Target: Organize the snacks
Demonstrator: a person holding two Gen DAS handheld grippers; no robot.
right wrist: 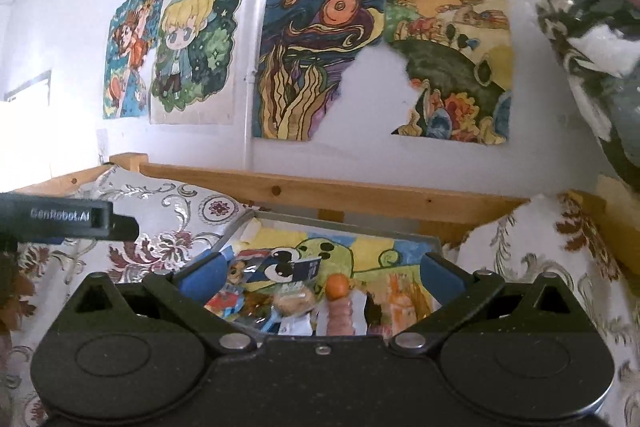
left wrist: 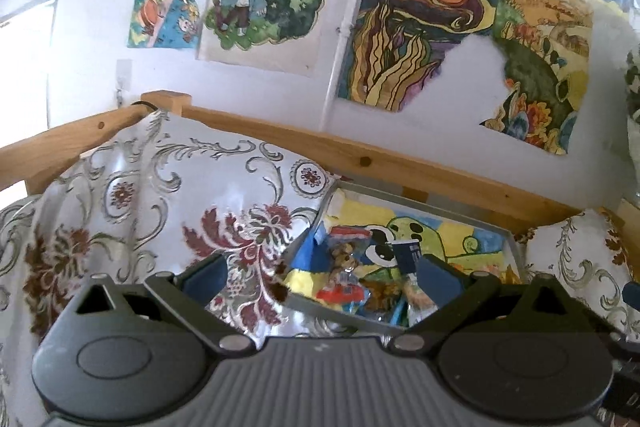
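Left gripper (left wrist: 320, 279), left wrist view: both blue fingers stand wide apart with nothing between them. The left finger (left wrist: 206, 277) hangs over the floral tablecloth (left wrist: 132, 195); the right finger (left wrist: 438, 277) overlaps the near-left part of a shallow grey tray (left wrist: 514, 247) lined with a child's painting. The snacks lie ahead and to the right of the gripper's midline: a blue-and-red packet cluster (left wrist: 344, 267) near the tray's left wall and a small dark blue packet (left wrist: 408, 253) just beside the right finger. A wooden rail (left wrist: 400, 163) and a wall of drawings (left wrist: 408, 23) close the background.

Right gripper (right wrist: 320, 277), right wrist view: fingers likewise spread, empty, and straddling the tray (right wrist: 344, 223) squarely. Between them lie colourful packets (right wrist: 232, 291) at left, a dark blue packet (right wrist: 304, 269), a pale round wrapped snack (right wrist: 294, 303), and an orange ball (right wrist: 338, 285) sitting at the far end of a ribbed pinkish stick-shaped item (right wrist: 340, 319), whose long axis runs away from the camera, roughly parallel to the fingers. The other gripper's black body (right wrist: 68, 219) enters from the left edge, above the cloth.

Judgement: the right gripper is the better centred on the snacks; a straight advance would bracket the orange-topped item across its narrow width, whereas the left gripper must shift rightward first.
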